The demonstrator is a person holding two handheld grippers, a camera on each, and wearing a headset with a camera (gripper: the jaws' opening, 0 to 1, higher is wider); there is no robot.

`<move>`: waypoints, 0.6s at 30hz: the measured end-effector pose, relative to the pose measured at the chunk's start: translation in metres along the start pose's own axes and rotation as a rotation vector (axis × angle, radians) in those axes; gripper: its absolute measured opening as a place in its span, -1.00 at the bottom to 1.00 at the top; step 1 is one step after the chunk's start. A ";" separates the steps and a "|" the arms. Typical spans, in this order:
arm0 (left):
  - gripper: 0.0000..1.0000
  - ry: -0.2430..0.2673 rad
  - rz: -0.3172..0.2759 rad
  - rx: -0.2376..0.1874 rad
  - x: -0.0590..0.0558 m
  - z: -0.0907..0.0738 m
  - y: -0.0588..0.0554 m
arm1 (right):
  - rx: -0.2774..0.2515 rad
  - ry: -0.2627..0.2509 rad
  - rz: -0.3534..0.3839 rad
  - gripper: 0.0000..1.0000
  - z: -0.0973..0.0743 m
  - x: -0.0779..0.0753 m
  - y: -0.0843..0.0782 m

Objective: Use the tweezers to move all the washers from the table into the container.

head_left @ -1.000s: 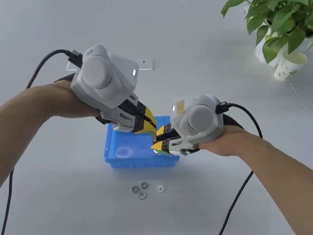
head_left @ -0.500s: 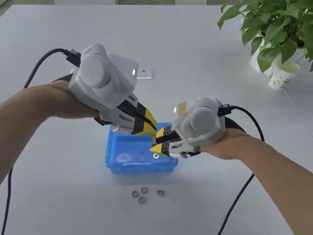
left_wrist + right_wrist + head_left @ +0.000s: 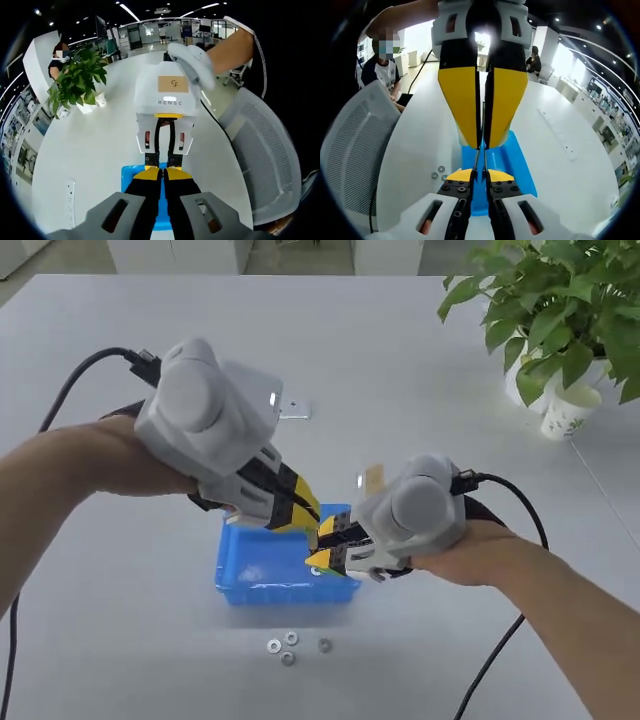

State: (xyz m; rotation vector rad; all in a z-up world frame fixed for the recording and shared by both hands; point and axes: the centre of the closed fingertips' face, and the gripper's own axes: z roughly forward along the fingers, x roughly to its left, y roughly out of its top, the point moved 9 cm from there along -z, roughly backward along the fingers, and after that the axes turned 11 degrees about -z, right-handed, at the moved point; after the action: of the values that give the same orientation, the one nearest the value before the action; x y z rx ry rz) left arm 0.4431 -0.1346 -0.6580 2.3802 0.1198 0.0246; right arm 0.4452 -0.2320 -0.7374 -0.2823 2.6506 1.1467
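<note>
A blue container (image 3: 262,580) sits on the white table (image 3: 420,370), and my two grippers meet tip to tip above its right end. My left gripper (image 3: 300,512) reaches in from the upper left, its yellow jaws pressed together. My right gripper (image 3: 320,558) comes in from the right. In the right gripper view, the thin metal tweezers (image 3: 480,150) run between its own shut jaws and up between the left gripper's yellow jaws. A small grey ring, seemingly a washer (image 3: 317,570), shows at the tips over the container. Several washers (image 3: 289,647) lie on the table in front of the container.
A potted plant (image 3: 555,330) in a white pot stands at the table's far right. A small white plate-like object (image 3: 293,410) lies behind the container. Cables trail from both grippers. A mesh chair (image 3: 260,150) and a seated person (image 3: 377,65) are beside the table.
The head camera has tilted, so the whole scene sits differently in the picture. Both grippers stay joined over the container's right end, and the washers on the table have not moved.
</note>
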 end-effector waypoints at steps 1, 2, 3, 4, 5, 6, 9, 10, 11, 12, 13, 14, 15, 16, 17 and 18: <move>-0.88 -0.001 -0.001 -0.001 -0.001 0.000 0.000 | 0.000 0.001 0.000 -0.78 0.000 0.002 0.000; -0.88 -0.002 -0.002 -0.001 -0.002 0.000 0.000 | 0.000 0.001 0.000 -0.78 -0.001 0.002 0.000; -0.88 -0.005 -0.001 0.000 -0.004 0.001 0.000 | 0.002 0.002 -0.001 -0.78 -0.001 0.005 0.000; -0.88 -0.005 -0.001 0.001 -0.005 0.001 0.000 | 0.002 0.002 -0.001 -0.78 -0.001 0.006 0.000; -0.88 -0.007 -0.002 0.001 -0.006 0.002 0.000 | 0.002 0.003 0.001 -0.78 -0.001 0.007 0.000; -0.88 -0.009 -0.003 0.000 -0.008 0.003 -0.001 | 0.003 0.004 0.002 -0.78 -0.001 0.009 0.000; -0.88 -0.016 -0.007 -0.001 -0.012 0.005 -0.002 | 0.004 0.007 0.009 -0.78 -0.001 0.014 -0.001; -0.88 -0.018 -0.008 -0.002 -0.014 0.006 -0.003 | 0.004 0.007 0.011 -0.78 -0.001 0.017 -0.002; -0.88 -0.021 -0.011 -0.002 -0.015 0.007 -0.003 | 0.003 0.008 0.015 -0.78 -0.001 0.019 -0.003; -0.88 -0.023 -0.011 -0.002 -0.017 0.008 -0.004 | 0.003 0.011 0.019 -0.78 -0.001 0.020 -0.003; -0.88 -0.027 -0.014 -0.003 -0.018 0.009 -0.004 | 0.004 0.011 0.019 -0.78 -0.001 0.022 -0.004; -0.89 -0.029 -0.016 -0.004 -0.019 0.010 -0.005 | 0.003 0.013 0.024 -0.78 -0.001 0.025 -0.005; -0.89 -0.032 -0.018 -0.003 -0.021 0.011 -0.006 | 0.002 0.015 0.029 -0.78 -0.001 0.026 -0.006; -0.89 -0.035 -0.018 -0.003 -0.022 0.013 -0.006 | 0.002 0.017 0.030 -0.78 0.000 0.028 -0.006; -0.89 -0.037 -0.020 -0.002 -0.023 0.014 -0.007 | 0.004 0.019 0.032 -0.78 0.000 0.031 -0.007; -0.89 -0.041 -0.021 -0.001 -0.024 0.015 -0.008 | 0.004 0.020 0.034 -0.78 0.001 0.032 -0.008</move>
State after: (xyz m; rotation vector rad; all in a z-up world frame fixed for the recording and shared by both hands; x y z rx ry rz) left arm 0.4194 -0.1416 -0.6742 2.3768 0.1247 -0.0339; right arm 0.4170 -0.2392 -0.7527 -0.2500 2.6846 1.1551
